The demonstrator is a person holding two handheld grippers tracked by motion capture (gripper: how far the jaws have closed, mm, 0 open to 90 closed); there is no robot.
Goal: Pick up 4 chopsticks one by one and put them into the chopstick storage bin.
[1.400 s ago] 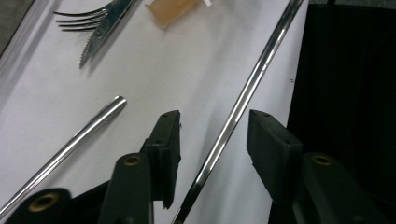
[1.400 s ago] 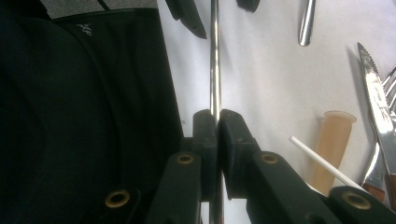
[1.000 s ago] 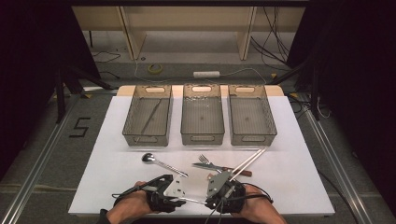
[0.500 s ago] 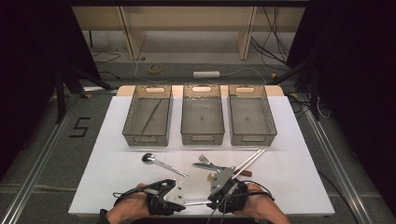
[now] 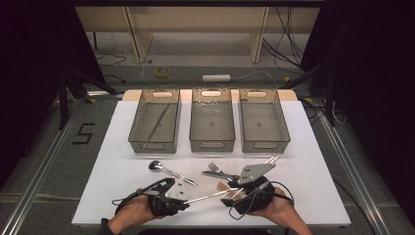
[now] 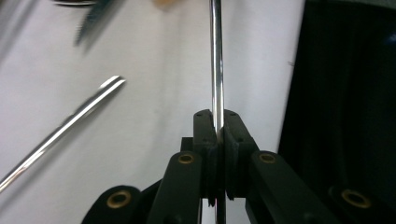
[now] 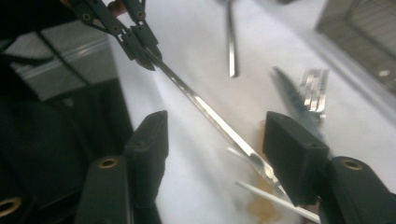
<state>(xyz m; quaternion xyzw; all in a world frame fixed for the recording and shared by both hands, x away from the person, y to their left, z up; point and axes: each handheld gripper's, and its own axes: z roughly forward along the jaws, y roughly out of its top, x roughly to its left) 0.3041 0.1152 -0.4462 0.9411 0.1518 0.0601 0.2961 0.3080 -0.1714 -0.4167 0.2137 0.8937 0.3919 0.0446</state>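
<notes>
The clamped metal rod's (image 6: 216, 65) far end runs past the frame's top.

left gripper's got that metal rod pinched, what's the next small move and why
Probably lift the rod and carry it toward the left bin, which already holds a similar rod. The left gripper has its fingers shut on one end, while the right gripper is open around the far end, so it need not grip.

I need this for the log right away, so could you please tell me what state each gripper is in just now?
Left gripper: shut on a thin metal rod.
Right gripper: open, jaws apart on either side of the same rod, holding nothing.
</notes>
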